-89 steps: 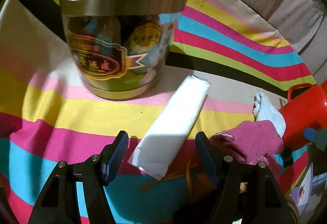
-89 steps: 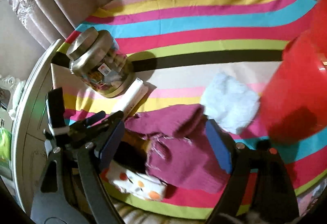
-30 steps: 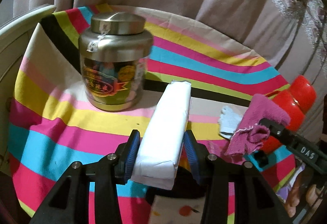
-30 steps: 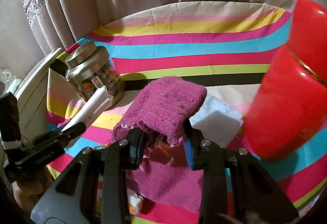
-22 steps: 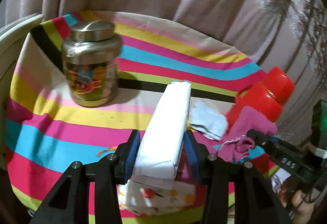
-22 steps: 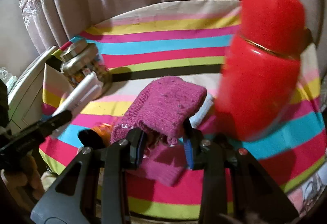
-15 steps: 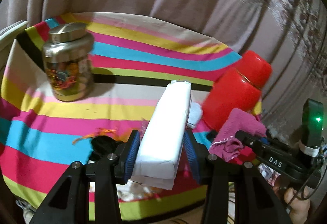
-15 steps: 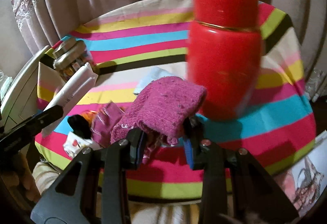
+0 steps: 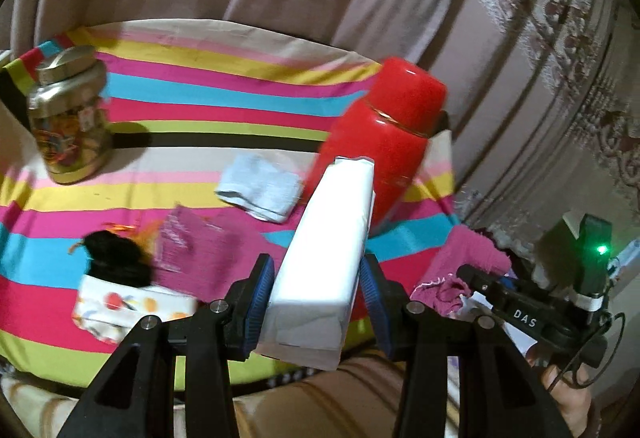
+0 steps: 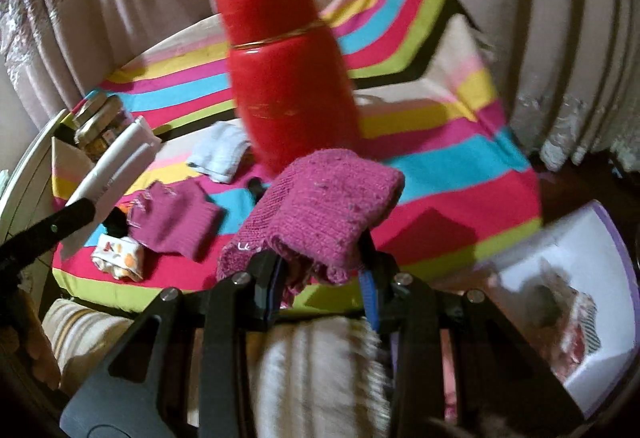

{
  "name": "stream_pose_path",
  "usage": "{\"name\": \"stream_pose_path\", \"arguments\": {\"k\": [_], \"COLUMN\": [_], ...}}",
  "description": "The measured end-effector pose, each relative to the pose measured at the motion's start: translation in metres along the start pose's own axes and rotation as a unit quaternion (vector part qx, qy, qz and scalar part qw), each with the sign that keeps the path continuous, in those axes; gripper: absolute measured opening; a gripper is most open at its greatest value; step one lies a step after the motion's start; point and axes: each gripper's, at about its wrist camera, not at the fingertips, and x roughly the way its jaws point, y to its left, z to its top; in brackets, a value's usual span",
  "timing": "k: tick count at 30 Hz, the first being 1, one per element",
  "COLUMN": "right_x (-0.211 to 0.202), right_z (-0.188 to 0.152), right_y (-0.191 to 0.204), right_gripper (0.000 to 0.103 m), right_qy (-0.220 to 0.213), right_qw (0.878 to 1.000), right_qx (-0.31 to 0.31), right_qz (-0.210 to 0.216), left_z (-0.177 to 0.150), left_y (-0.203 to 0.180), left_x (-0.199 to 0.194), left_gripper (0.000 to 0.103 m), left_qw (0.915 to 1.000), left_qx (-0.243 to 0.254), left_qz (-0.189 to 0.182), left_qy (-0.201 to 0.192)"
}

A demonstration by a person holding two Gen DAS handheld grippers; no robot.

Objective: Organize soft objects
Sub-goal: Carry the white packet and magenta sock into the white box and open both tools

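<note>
My left gripper (image 9: 316, 298) is shut on a long white soft pack (image 9: 328, 246), lifted above the striped cloth and pointing at the red flask. My right gripper (image 10: 322, 278) is shut on a magenta knitted glove (image 10: 324, 210), held up over the table's front edge. In the left wrist view the same glove (image 9: 468, 258) hangs at the right. On the cloth lie a second magenta glove (image 10: 172, 218), a pale blue folded cloth (image 9: 260, 186), a white fruit-print fabric piece (image 9: 128, 306) and a black soft item (image 9: 112, 254).
A tall red flask (image 10: 288, 78) stands on the striped tablecloth (image 9: 200, 86) near the right end. A metal-lidded jar (image 9: 68, 118) stands at the far left. Curtains hang behind. A white box with a picture (image 10: 560, 286) sits low at the right. A person's lap is below.
Both grippers have swung to the right and drawn back from the table, each keeping its hold. The jar has slid far left and the red flask has come to the centre.
</note>
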Motion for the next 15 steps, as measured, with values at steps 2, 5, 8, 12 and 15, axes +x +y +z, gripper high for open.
{"name": "stream_pose_path", "arguments": {"k": [2,5,8,12,15], "right_x": [-0.009,-0.022,-0.033,-0.046,-0.054], "right_z": [-0.005,-0.012,-0.019,-0.030,-0.038], "right_y": [-0.021,-0.051,-0.078,-0.112,-0.133], "right_gripper": [0.036,0.036,0.036,0.036,0.036], "right_qy": [0.001,-0.001,-0.002,0.002,0.007], "right_qw": [1.000,0.999,0.997,0.994,0.992], "right_qx": [0.012,0.028,0.043,0.067,0.082], "right_qz": [-0.011,-0.033,-0.058,-0.083,-0.098], "left_z": [-0.001,-0.005,-0.011,-0.019,-0.023], "left_y": [-0.011,-0.033,-0.058,-0.088,-0.111], "left_x": [0.004,0.012,0.022,0.032,0.041], "left_gripper": [0.045,0.045,0.045,0.045,0.045], "left_qw": [0.9999,0.9993,0.9976,0.9944,0.9913], "left_qx": [0.006,0.020,0.046,0.072,0.090], "left_qz": [-0.009,-0.025,-0.041,-0.060,-0.075], "left_qy": [0.005,0.017,0.032,0.048,0.060]}}
